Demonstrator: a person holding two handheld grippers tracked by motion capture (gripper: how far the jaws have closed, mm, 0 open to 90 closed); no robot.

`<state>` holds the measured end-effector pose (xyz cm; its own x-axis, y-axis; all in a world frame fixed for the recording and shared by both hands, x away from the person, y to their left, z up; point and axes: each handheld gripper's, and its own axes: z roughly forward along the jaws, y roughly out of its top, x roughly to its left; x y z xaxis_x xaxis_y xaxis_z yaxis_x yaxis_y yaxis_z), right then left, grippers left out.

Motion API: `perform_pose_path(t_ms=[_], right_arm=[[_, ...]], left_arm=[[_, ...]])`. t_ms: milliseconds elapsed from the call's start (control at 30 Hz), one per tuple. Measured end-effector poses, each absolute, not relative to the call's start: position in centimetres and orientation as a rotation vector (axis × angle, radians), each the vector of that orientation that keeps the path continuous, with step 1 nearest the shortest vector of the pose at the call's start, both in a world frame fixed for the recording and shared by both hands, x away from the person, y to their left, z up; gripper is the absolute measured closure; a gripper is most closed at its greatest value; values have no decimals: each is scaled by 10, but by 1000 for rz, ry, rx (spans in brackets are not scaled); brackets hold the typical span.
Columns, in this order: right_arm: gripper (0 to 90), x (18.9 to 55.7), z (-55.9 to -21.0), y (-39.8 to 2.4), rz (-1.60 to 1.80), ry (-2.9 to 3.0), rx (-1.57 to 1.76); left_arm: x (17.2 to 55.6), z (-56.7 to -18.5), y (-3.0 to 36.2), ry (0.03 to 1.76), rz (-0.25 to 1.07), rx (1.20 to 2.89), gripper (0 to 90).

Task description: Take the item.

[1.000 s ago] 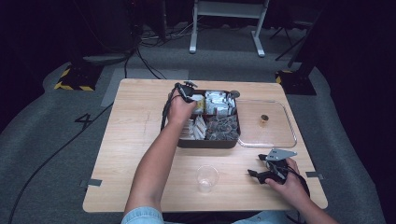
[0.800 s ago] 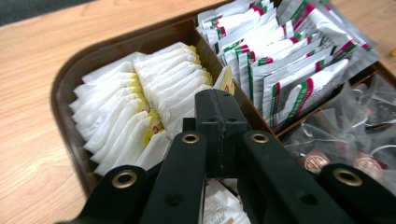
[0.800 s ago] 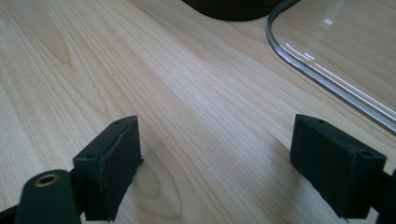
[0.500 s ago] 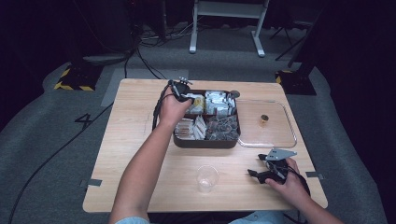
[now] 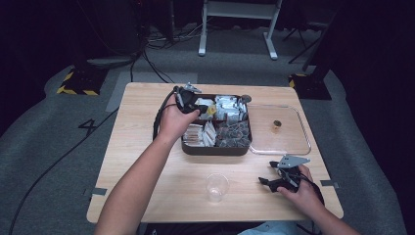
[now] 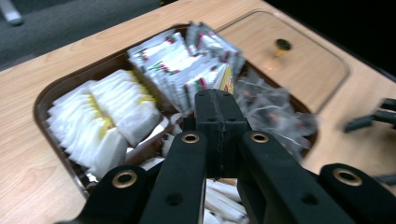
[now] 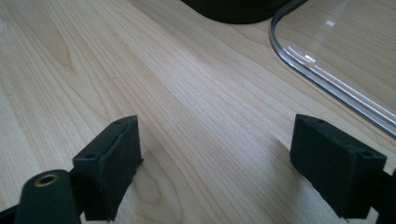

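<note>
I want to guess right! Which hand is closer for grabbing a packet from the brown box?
Probably left. The left hand-held gripper hovers over the packets in the brown box, jaws shut; the right hand-held gripper rests open on the table.

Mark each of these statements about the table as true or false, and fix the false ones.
1. The left hand-held gripper has its jaws closed. True.
2. The right hand-held gripper is clamped on the cup. False: its jaws are open over bare table.
3. The clear plastic cup stands inside the tray. False: it stands on the table in front of the tray.
4. The clear lid lies beside the tray. True.
</note>
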<state>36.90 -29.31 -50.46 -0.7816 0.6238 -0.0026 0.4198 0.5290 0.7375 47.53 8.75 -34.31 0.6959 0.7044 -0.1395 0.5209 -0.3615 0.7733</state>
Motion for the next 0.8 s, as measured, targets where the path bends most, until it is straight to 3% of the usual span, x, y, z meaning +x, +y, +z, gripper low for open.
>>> perform_pose_path(t_ms=[800], right_arm=[[164, 369, -505, -291, 1098, 2493, 889]], left_arm=[[382, -336, 86, 648, 245, 2032, 900]])
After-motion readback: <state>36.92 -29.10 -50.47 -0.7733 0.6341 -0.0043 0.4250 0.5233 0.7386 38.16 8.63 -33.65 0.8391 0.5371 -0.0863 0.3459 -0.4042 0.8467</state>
